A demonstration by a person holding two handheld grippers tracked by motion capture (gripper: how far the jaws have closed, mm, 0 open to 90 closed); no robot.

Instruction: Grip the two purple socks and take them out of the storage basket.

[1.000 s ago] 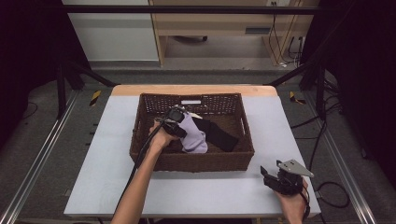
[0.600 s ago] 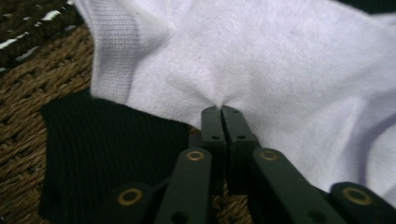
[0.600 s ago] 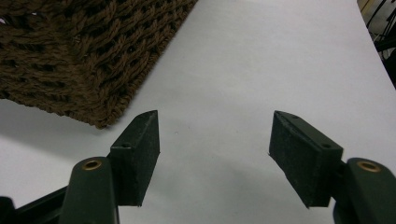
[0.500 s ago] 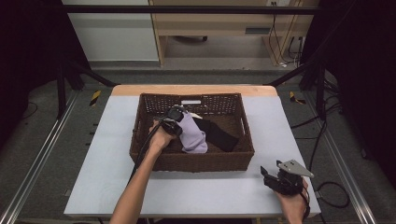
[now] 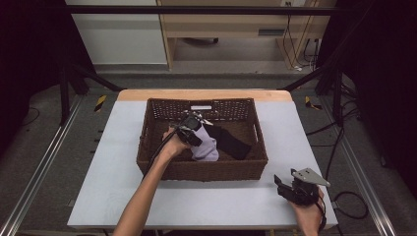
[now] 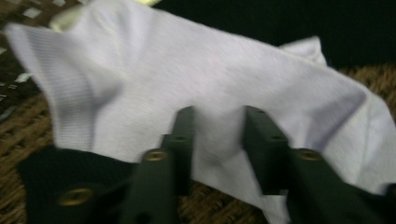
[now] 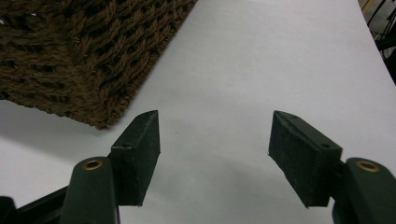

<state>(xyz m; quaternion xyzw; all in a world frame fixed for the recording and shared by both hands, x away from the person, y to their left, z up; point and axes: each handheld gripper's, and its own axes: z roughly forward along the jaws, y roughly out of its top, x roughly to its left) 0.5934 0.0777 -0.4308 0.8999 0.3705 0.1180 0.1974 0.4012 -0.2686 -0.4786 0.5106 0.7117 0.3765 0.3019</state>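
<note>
1. Reaching into the wicker basket [image 5: 147, 147] on the bench [image 5: 98, 162]: left gripper [image 5: 193, 129], fingers [image 6: 183, 135] partly apart after just opening, resting against the pale lilac cloth [image 6: 187, 79], not clamped on it.
2. Lying inside basket: lilac cloth [image 5: 206, 147], touching a black cloth [image 5: 233, 142].
3. Hovering near bench's front right corner: right gripper [image 7: 215, 140], fingers wide apart, nothing between.

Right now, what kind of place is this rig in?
Most likely a lab data-collection station: a white table framed by black metal struts, loose cables on the floor, a person's handheld grippers working cloths in a wicker basket.
</note>
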